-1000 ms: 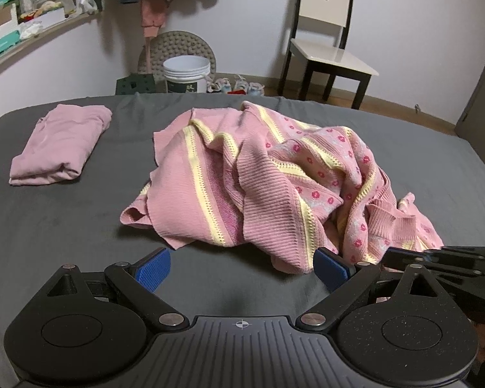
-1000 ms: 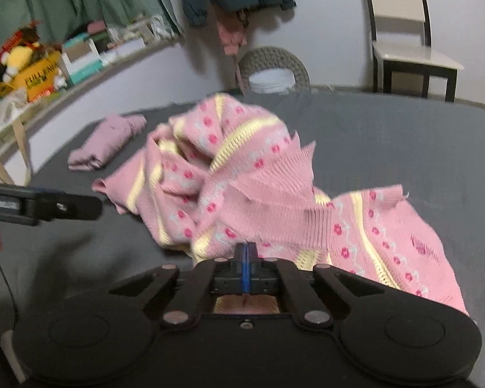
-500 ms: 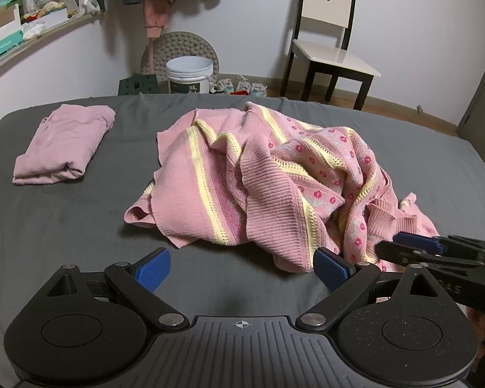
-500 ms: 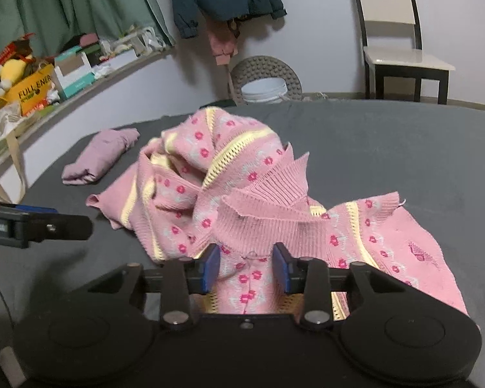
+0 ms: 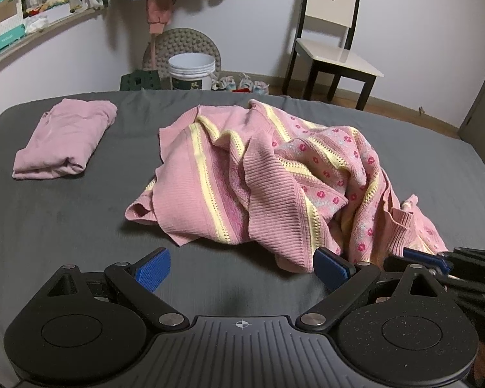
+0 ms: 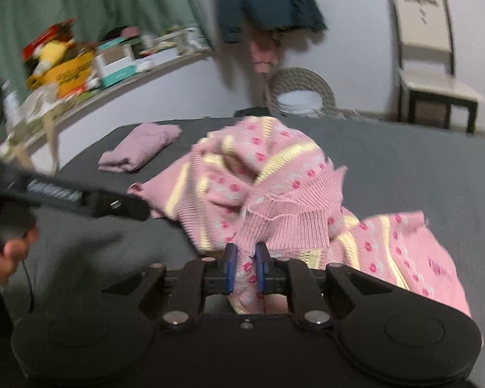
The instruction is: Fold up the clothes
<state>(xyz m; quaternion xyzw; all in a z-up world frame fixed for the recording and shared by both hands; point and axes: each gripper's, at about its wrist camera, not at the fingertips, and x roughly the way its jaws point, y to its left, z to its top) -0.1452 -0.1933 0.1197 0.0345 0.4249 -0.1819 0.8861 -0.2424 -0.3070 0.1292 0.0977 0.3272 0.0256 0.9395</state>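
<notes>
Small mauve garment (image 5: 64, 140) folded beyond left jaws, spread empty; crumpled pink floral knit sweater (image 5: 274, 174) unfolded, fabric between nearly-closed right jaws.

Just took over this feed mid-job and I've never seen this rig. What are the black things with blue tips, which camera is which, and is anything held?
They are two handheld grippers, each with a camera looking along its blue-padded jaws. The left gripper, seen in its own view, is open over the grey bed, holding nothing. The right gripper has its jaws narrowed around a fold of the crumpled pink sweater; whether they grip it is unclear. A folded pink garment lies off to the left.
</notes>
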